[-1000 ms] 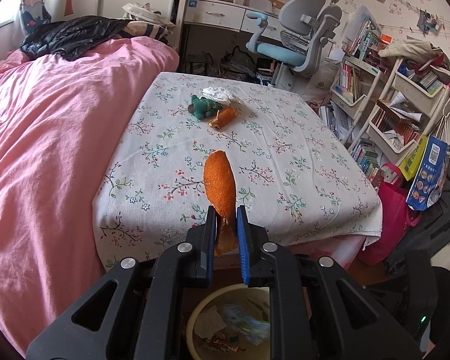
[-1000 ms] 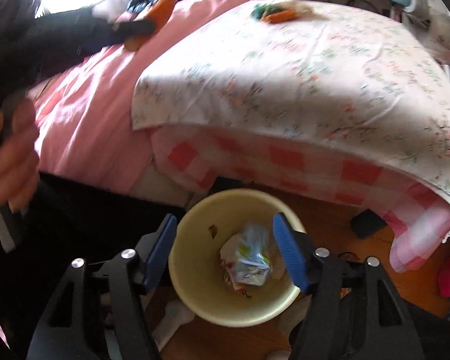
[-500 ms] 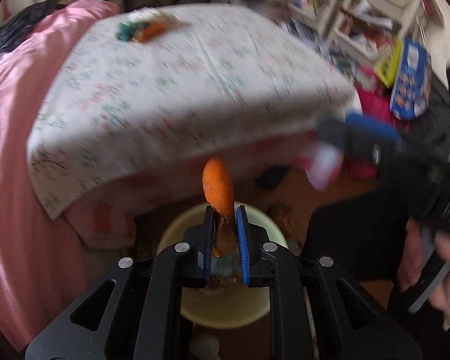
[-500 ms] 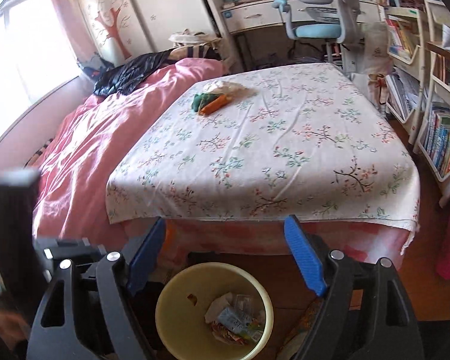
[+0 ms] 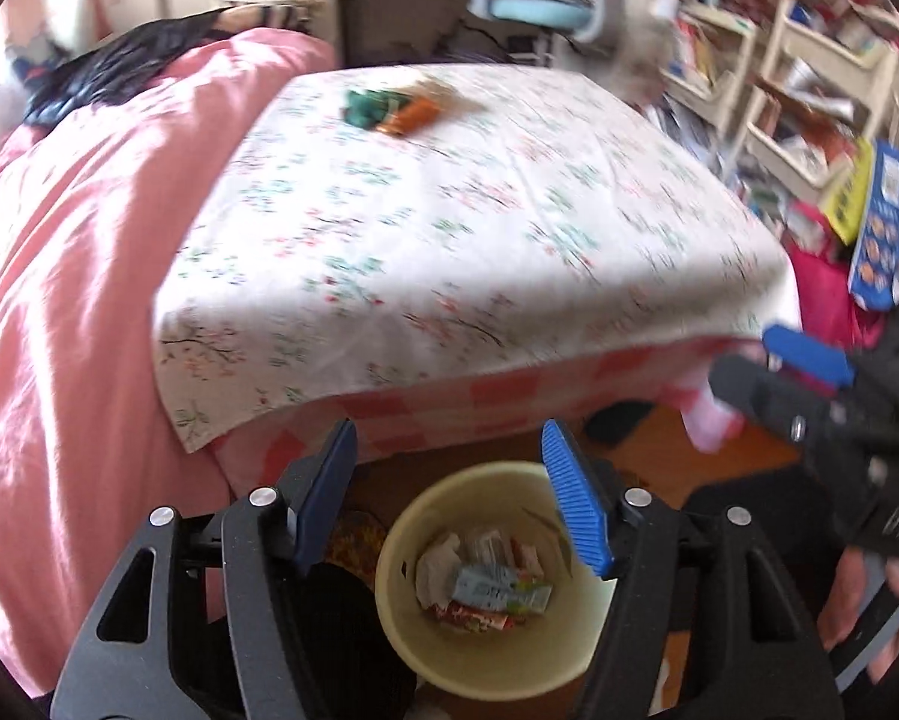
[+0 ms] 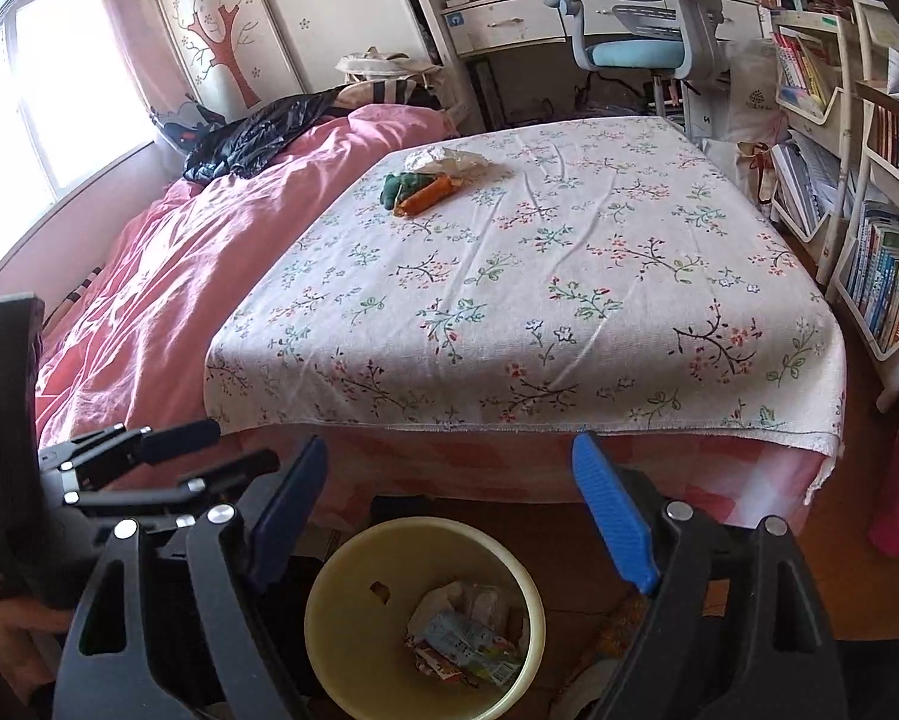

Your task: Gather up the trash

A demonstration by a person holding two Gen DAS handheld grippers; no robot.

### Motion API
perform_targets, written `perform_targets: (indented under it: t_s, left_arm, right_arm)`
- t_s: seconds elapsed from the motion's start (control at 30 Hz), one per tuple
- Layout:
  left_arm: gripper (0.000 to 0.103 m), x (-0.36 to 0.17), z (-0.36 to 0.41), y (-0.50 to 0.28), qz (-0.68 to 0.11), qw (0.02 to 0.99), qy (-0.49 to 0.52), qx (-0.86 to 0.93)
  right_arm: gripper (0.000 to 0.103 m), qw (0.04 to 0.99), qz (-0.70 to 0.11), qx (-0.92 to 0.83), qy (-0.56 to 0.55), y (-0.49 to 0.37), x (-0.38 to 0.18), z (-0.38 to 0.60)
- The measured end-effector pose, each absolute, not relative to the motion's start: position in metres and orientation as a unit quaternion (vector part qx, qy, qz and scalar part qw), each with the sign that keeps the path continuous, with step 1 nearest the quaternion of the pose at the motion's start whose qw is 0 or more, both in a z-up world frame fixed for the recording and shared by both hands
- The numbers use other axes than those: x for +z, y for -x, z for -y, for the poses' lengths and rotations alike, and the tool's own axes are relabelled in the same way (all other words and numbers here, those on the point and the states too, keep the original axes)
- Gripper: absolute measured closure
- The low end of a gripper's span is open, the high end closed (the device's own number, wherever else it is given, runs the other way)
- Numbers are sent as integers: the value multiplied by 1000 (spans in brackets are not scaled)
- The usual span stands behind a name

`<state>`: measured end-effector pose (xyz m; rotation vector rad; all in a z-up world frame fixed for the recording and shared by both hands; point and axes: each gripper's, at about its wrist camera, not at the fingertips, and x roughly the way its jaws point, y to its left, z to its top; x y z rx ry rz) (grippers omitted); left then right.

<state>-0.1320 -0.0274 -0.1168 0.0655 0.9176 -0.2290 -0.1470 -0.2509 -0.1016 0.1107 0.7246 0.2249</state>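
Left gripper [image 5: 449, 492] opening, nothing between jaws, over yellow bin [image 5: 401, 588]. Right gripper [image 6: 449, 516] wide, empty. Remaining trash pile [image 6: 428, 180] far ahead on floral-cloth table [image 6: 569, 300], orange wrapper's long axis diagonal; right gripper looks better placed.

**A lived-in child's bedroom at home**

This is a bedroom in a home, and a young person's by the look of it. A bed with a rumpled pink quilt [image 6: 167, 276] fills the left side, a dark jacket [image 6: 257, 132] thrown across it by the bright window [image 6: 35, 96]. The wardrobe door [image 6: 221, 36] carries a painted tree. Against the far wall stands a white study desk [image 6: 509, 18] with a blue-seated swivel chair [image 6: 641, 54]. White shelves [image 6: 869, 252] crammed with books line the right side, and the floor [image 6: 827, 546] is wood.
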Motion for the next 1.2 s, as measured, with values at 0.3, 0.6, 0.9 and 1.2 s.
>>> perform_targets:
  t_s: [0.3, 0.6, 0.9, 1.2]
  left_arm:
    - [41, -108, 5, 122, -430, 899, 15, -87]
    - [40, -87, -16, 116, -395, 913, 74, -70]
    - [40, -60, -34, 66, -375, 923, 77, -40]
    - [40, -48, -67, -20, -368, 923, 110, -3]
  right_arm:
    - [22, 925, -359, 113, -47, 148, -105, 248]
    - [22, 926, -351, 128, -50, 141, -92, 244]
    - [22, 922, -355, 151, -46, 72, -71, 224]
    - [27, 911, -388, 126, -66, -57, -82, 193]
